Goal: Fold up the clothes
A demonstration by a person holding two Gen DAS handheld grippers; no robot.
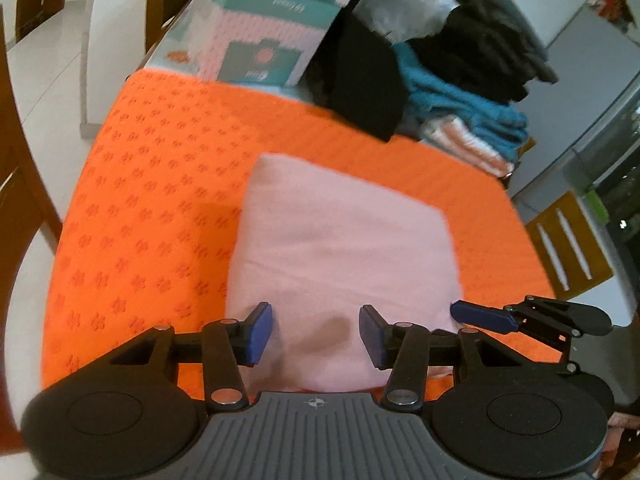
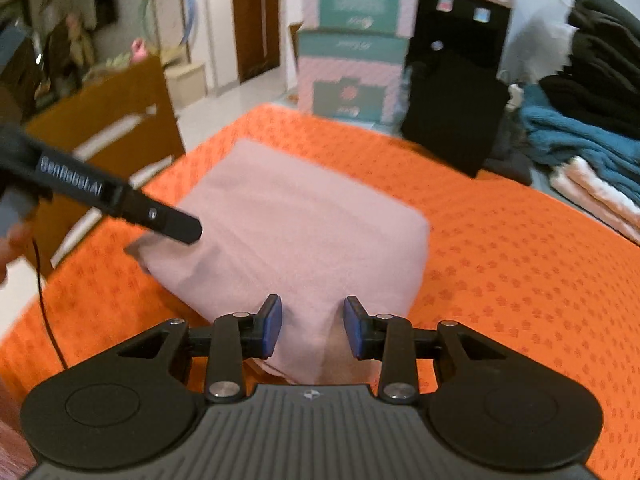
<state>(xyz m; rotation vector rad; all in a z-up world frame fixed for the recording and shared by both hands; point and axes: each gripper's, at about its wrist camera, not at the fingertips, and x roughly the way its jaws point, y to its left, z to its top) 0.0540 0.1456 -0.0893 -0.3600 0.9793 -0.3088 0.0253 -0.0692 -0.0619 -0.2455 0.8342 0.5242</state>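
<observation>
A pink garment [image 1: 340,240] [image 2: 292,224], folded into a thick rectangle, lies on the orange patterned cloth [image 1: 152,184] [image 2: 520,260] that covers the table. My left gripper [image 1: 316,336] hovers over the garment's near edge, its blue pads apart and only pink fabric showing in the gap. My right gripper [image 2: 313,327] stands the same way over the near corner, open, with its pads clear of the cloth. The right wrist view shows the left gripper [image 2: 160,216] reaching in from the left to the garment's left edge. In the left wrist view, the right gripper's blue finger [image 1: 480,316] shows at the garment's right corner.
A stack of folded clothes [image 1: 472,92] [image 2: 592,136], dark, teal and pale pink, sits at the back right. Pink and teal boxes [image 1: 272,20] [image 2: 356,52] and a black object [image 1: 360,80] [image 2: 452,100] stand along the far edge. Wooden chairs [image 2: 112,120] [image 1: 568,248] flank the table.
</observation>
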